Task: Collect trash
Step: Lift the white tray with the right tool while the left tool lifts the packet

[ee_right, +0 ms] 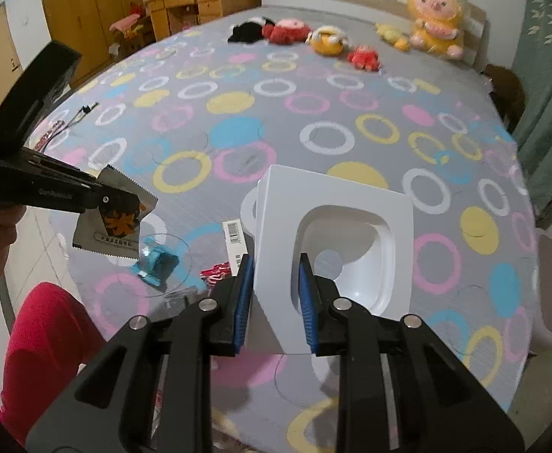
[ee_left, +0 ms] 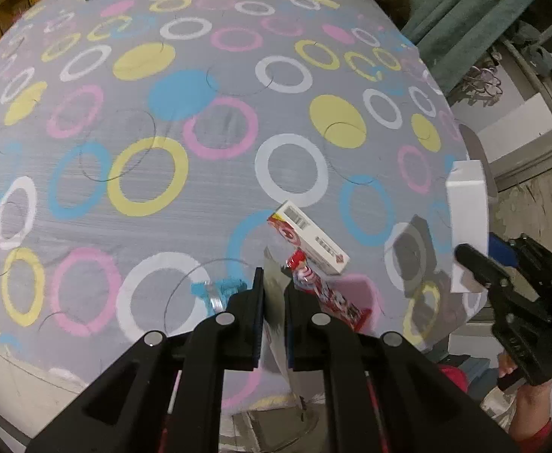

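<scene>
Above bed edge (ee_left: 30, 385): left fingers (ee_left: 274, 294) pinch wrapper (ee_right: 113, 222), right fingers (ee_right: 276, 268) clamp tray (ee_right: 336, 204) (white).

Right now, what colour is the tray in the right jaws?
White tray, clearest in the right wrist view.

Grey bedsheet (ee_right: 351, 113) is showing rings and dots in pink, yellow, blue and white; the white plastic tray (ee_right: 336, 234) is gleaming between blue pads (ee_right: 306, 287) on black fingers; a silver wrapper (ee_right: 113, 219) is flashing an orange flower print; a blue crumpled wrapper (ee_right: 159, 260) is glowing; a red-and-white box (ee_left: 306, 238) is showing its barcode; a yellow plush toy (ee_right: 436, 22) is sitting behind
</scene>
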{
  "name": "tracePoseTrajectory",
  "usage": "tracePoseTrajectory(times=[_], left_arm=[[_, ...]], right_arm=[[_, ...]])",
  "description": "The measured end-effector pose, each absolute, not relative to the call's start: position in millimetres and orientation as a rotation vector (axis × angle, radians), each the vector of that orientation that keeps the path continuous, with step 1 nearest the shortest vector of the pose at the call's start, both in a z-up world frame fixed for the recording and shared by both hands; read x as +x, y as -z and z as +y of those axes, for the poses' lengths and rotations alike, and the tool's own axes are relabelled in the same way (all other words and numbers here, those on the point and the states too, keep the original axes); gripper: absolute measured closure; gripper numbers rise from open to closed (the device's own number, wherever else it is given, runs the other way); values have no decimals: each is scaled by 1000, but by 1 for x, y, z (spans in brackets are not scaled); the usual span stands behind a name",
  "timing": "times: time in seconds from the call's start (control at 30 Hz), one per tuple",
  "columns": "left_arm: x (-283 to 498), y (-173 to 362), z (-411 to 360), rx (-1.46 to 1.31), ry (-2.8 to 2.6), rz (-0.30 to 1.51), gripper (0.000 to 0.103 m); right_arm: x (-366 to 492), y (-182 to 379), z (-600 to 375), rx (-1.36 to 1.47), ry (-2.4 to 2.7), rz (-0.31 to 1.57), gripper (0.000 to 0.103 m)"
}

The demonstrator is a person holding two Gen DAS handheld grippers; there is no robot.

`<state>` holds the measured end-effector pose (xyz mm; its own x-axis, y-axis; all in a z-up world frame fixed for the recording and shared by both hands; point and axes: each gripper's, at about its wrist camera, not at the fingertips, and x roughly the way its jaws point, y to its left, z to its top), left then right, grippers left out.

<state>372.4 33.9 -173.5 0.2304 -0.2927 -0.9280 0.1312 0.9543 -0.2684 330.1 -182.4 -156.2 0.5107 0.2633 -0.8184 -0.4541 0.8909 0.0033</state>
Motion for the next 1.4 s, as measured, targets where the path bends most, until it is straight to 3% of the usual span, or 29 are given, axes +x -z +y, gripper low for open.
tracePoseTrajectory(times=[0.9,1.4], left_arm=[[192,144,1,-1,354,1251,94],[114,170,-18,26,409,1256,94]], right_arm=[[125,111,-158,-217,-389,848,79],[49,141,-156,-120,-373,893,79]])
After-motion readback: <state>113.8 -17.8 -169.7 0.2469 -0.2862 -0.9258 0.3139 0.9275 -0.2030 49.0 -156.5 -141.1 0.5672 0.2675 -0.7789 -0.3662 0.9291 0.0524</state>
